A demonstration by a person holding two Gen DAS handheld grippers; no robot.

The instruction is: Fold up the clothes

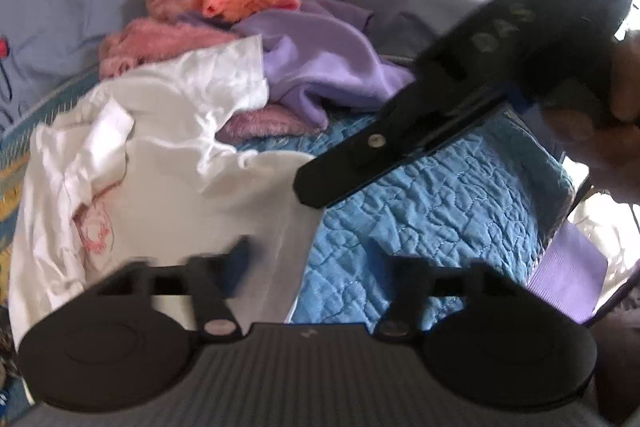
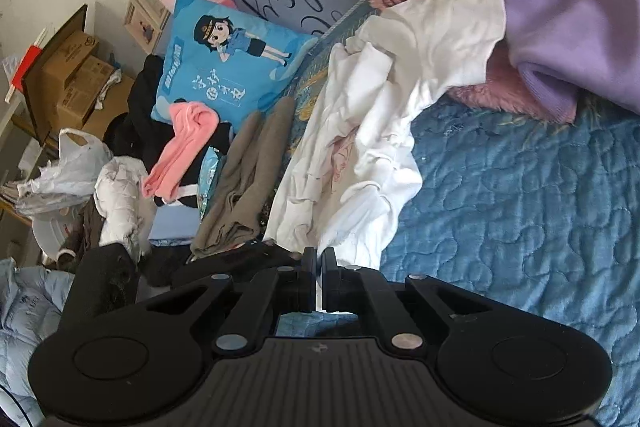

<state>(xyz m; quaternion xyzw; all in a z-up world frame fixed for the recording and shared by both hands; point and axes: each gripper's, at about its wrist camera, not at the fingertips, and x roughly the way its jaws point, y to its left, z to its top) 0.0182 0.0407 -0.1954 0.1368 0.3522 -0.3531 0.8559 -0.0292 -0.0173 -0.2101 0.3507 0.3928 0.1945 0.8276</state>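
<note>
Clothes (image 1: pixel 280 67) heaped on blue quilted bedspread (image 2: pixel 520 207), cardboard boxes (image 2: pixel 76 75) beyond.

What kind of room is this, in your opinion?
Most likely a bedroom: a bed with a blue quilted cover, a cartoon-print pillow and loose clothes such as a white shirt.

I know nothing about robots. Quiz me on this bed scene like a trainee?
1. True or false: the left gripper is open.
2. The quilt is: A red, B blue, C green?
3. Fill in: the right gripper pinches the edge of the ___ shirt.

Key: 1 true; 2 B; 3 white.
</note>
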